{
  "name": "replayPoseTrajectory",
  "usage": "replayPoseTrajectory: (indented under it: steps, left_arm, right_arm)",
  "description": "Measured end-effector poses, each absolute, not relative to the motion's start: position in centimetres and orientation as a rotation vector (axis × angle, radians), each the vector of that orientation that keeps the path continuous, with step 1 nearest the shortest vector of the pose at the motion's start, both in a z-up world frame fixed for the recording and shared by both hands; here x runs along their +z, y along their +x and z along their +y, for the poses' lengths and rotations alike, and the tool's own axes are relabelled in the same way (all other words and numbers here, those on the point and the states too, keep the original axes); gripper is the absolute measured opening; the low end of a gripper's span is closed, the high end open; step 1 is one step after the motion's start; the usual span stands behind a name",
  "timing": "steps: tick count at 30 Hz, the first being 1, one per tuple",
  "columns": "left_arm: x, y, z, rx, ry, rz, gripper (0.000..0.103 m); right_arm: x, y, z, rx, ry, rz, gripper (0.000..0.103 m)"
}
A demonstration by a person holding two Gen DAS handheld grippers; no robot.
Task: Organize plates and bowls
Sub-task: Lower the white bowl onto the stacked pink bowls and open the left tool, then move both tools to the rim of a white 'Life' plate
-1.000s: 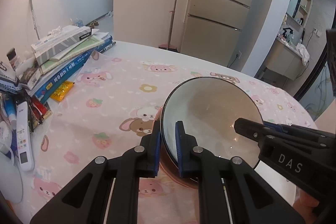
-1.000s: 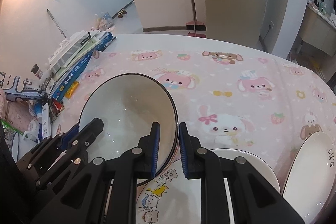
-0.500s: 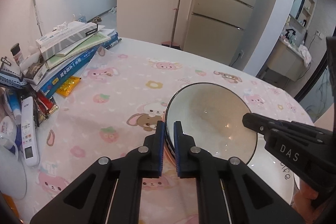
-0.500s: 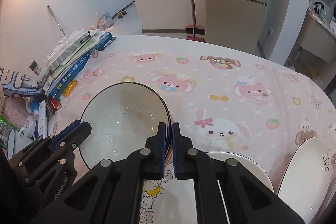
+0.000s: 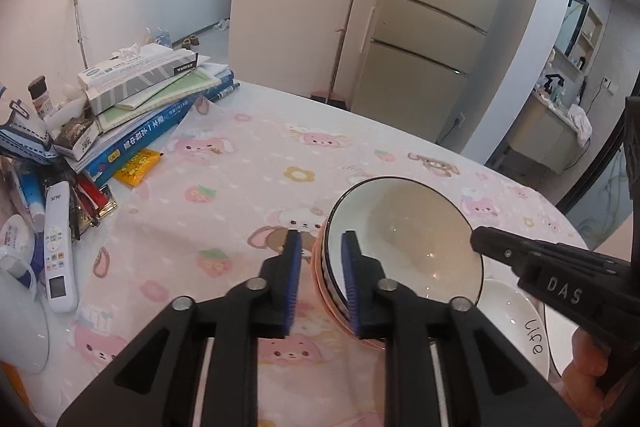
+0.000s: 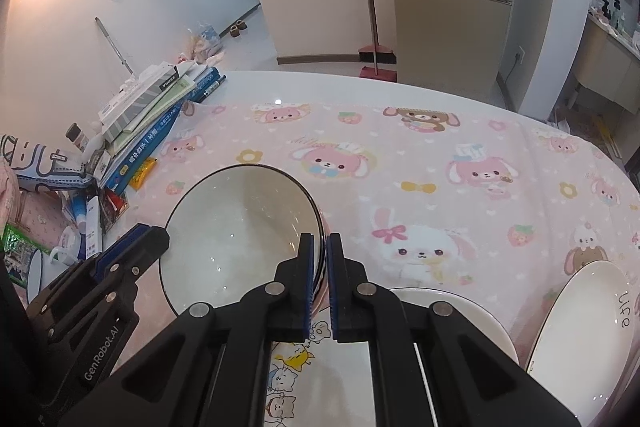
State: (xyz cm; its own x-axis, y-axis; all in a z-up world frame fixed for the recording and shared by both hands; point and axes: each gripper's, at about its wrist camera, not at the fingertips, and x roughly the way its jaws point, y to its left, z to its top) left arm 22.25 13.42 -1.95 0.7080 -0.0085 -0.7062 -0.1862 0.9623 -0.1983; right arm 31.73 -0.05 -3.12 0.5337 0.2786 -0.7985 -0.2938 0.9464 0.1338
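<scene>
Left gripper (image 5: 319,277) jaws just been opening, straddling bowl (image 5: 404,239) rim unpressed; right gripper (image 6: 319,281) clamped on rim. Release right gently, lift clear.

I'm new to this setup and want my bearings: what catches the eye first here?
The white bowl with a dark rim, nested in a pink bowl mid-table, stands out. The right gripper is clamped on its rim, while the left gripper straddles the opposite rim, its jaws just opening and no longer pressing. A messy stack of books sits at the table's left edge on the pink cartoon tablecloth.
</scene>
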Motion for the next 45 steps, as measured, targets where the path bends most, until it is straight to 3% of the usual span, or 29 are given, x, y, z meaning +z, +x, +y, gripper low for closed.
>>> replayPoseTrajectory:
  steps: [1,3,7,10,15,20,26,29,36,39,41,45]
  left_arm:
    - [-1.8,22.2,13.4,0.107,-0.258,0.773,0.024]
    - [-1.3,21.9,13.4,0.118,-0.247,0.745,0.043]
    - [0.3,20.8,13.1,0.119,-0.221,0.660,0.046]
    - [1.6,19.7,12.7,0.099,-0.213,0.588,0.055]
    - [3.7,17.7,11.8,0.074,-0.190,0.450,0.082]
    - [4.9,16.4,10.8,0.045,-0.157,0.371,0.101]
    - [5.4,15.6,10.0,0.024,-0.133,0.330,0.102]
    - [5.4,15.3,9.6,0.012,-0.134,0.314,0.102]
    - [5.5,14.7,8.0,-0.028,-0.123,0.307,0.102]
    - [5.3,14.7,7.5,-0.016,-0.122,0.309,0.102]
    - [5.5,14.4,7.4,-0.018,-0.134,0.313,0.102]
    - [5.6,14.0,6.8,-0.087,-0.158,0.334,0.102]
  right_arm:
    - [-3.0,31.7,-0.3,0.340,-0.010,0.946,0.006]
    - [-2.5,31.7,-0.9,0.345,0.015,0.943,0.007]
    - [-1.1,31.6,-2.3,0.398,0.076,0.916,0.007]
    - [-0.1,31.3,-3.3,0.378,0.100,0.891,0.007]
    - [2.6,29.8,-4.9,0.342,0.112,0.804,0.007]
    - [4.8,28.5,-6.4,0.322,0.133,0.759,0.007]
    - [6.8,25.5,-8.5,0.274,0.096,0.655,0.008]
    - [7.1,23.7,-9.9,0.268,0.101,0.615,0.025]
    - [6.4,19.6,-12.4,0.244,0.055,0.537,0.025]
    - [5.7,18.5,-13.0,0.257,0.036,0.533,0.027]
    - [4.8,18.4,-13.1,0.260,0.014,0.580,0.041]
    - [2.8,18.5,-13.9,0.241,-0.011,0.627,0.042]
